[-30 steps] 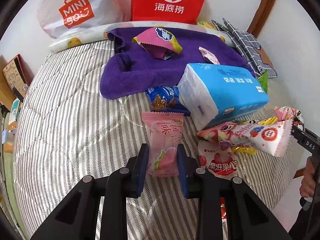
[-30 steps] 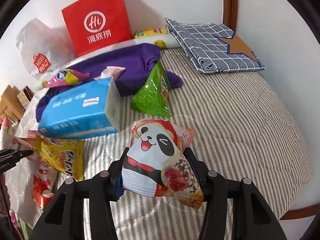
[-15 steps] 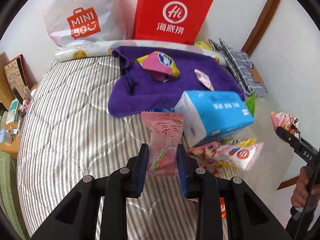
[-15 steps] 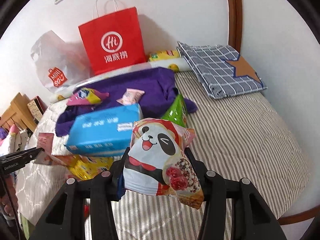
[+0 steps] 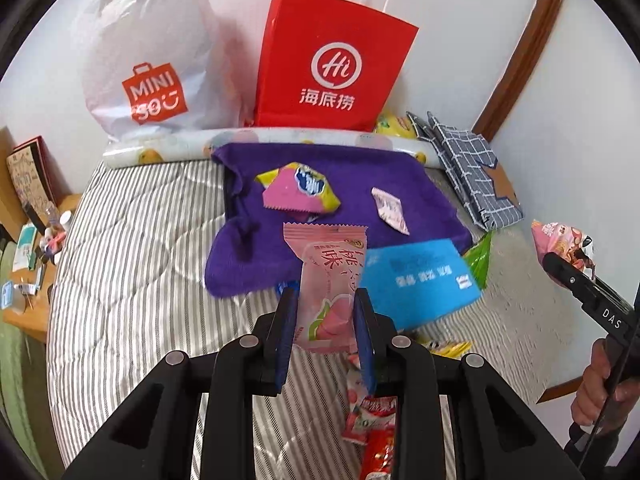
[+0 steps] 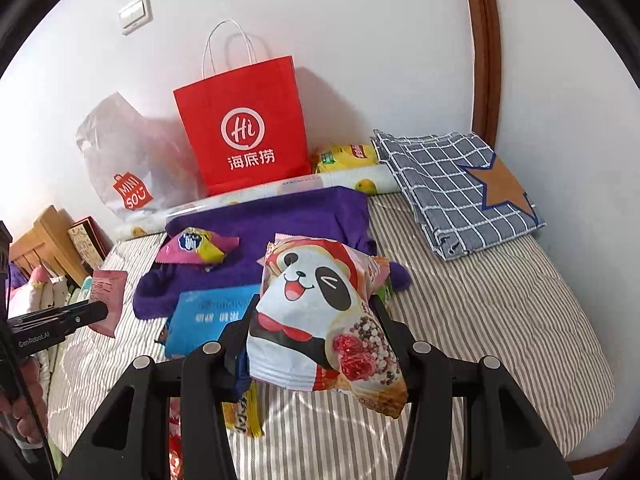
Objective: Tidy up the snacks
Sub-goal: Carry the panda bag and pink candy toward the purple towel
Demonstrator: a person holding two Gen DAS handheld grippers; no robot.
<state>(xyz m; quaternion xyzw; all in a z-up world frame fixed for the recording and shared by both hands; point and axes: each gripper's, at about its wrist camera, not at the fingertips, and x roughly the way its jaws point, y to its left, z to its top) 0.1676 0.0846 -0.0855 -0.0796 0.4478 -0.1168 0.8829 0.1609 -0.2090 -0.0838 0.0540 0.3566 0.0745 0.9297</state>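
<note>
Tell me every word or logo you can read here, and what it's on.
"Hi 海底捞": red bag
"MINISO": white bag
"DAS": right gripper, side
"GenRobot.AI": left gripper, side
"桃" and "味": pink packet, held in the left gripper
Blue pack: white print blurred
Panda bag and other wrappers: print unreadable

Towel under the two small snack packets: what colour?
Solid purple towel; clearest in the left wrist view.
</note>
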